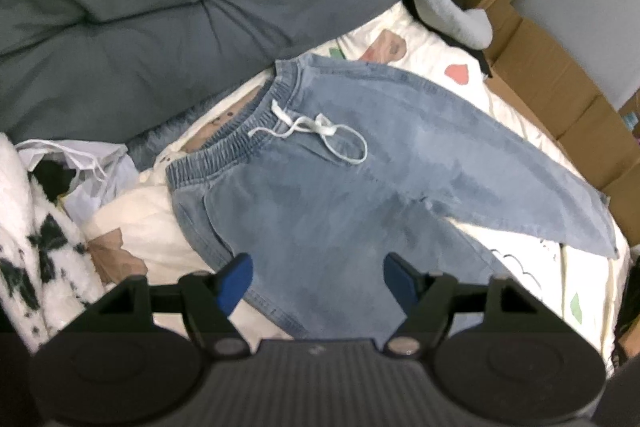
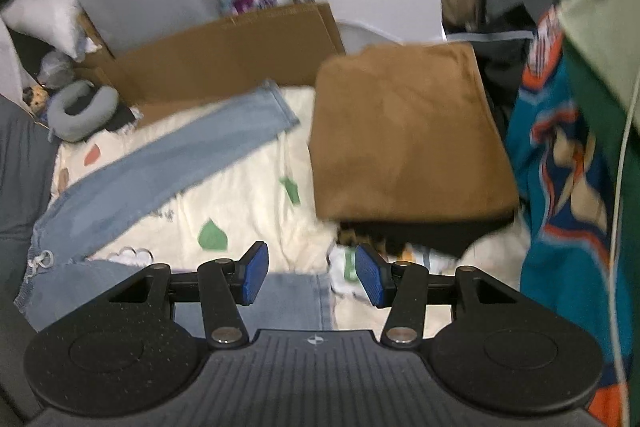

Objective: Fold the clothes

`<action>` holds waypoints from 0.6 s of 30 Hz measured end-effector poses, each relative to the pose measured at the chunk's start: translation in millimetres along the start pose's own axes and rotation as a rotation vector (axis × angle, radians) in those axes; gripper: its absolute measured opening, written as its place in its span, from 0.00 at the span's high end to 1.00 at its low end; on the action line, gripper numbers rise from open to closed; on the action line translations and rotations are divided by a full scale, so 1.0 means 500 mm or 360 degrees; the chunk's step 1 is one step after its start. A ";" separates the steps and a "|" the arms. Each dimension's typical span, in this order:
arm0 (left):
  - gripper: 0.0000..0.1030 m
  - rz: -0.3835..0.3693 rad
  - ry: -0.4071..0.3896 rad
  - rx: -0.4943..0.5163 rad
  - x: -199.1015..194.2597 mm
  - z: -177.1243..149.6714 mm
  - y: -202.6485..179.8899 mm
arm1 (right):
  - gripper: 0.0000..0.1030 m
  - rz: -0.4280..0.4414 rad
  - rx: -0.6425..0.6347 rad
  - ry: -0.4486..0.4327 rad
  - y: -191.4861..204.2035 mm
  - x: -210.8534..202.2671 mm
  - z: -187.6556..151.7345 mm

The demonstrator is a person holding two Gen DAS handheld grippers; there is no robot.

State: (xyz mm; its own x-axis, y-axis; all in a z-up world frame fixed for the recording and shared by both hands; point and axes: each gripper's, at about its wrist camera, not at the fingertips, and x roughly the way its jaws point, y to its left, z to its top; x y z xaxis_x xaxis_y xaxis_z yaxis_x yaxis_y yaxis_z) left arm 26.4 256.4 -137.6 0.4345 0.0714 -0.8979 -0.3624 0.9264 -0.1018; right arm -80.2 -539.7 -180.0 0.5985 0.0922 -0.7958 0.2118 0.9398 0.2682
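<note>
The left gripper [image 1: 318, 277] is spread wide with nothing between its blue pads [image 1: 236, 277], and hangs over the near leg of the jeans [image 1: 320, 195]. The right gripper [image 2: 312, 277] also stands agape and empty, its pads [image 2: 254, 279] over the hem of that same leg, which ends just under them in the right wrist view.

The jeans lie flat on a cream sheet [image 1: 532, 267] printed with small coloured shapes. They are spread out, legs parted in a V: one leg runs toward the grippers, the other [image 2: 180, 155] stretches off to the far side toward the cardboard. The elastic waistband [image 1: 240, 131] is at the far left end, with a white drawstring [image 1: 320, 131] lying loose on the front.

Beyond the waistband a grey duvet [image 1: 160, 7] fills the left wrist view. A grey neck pillow [image 1: 444, 7] sits at the sheet's far corner, beside flattened cardboard [image 1: 560, 95]. At the left edge lie a white-and-black fluffy cloth [image 1: 28, 235] and a pale plastic bag [image 1: 92, 171].

In the right wrist view a folded brown garment [image 2: 404, 131] rests on a dark item on the sheet, near the free leg's hem. To the right hangs a teal and orange jersey [image 2: 560, 167], with a green hoodie [image 2: 600, 27] beside it. Both views are somewhat blurred.
</note>
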 end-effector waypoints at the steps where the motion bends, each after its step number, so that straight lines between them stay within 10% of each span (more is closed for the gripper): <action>1: 0.27 0.0004 0.0012 0.0002 0.009 -0.003 0.000 | 0.45 -0.0006 0.0012 0.0023 -0.004 0.009 -0.013; 18: 0.27 0.0093 0.0218 0.0080 0.133 -0.073 -0.012 | 0.40 -0.0060 0.0188 0.0393 -0.085 0.146 -0.253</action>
State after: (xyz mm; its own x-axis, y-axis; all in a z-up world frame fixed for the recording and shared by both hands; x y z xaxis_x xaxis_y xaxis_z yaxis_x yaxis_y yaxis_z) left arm 27.3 242.0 -212.3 0.2963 0.0777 -0.9519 -0.3403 0.9399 -0.0292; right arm -143.2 -531.3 -317.8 0.3853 0.1488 -0.9107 0.3278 0.9005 0.2858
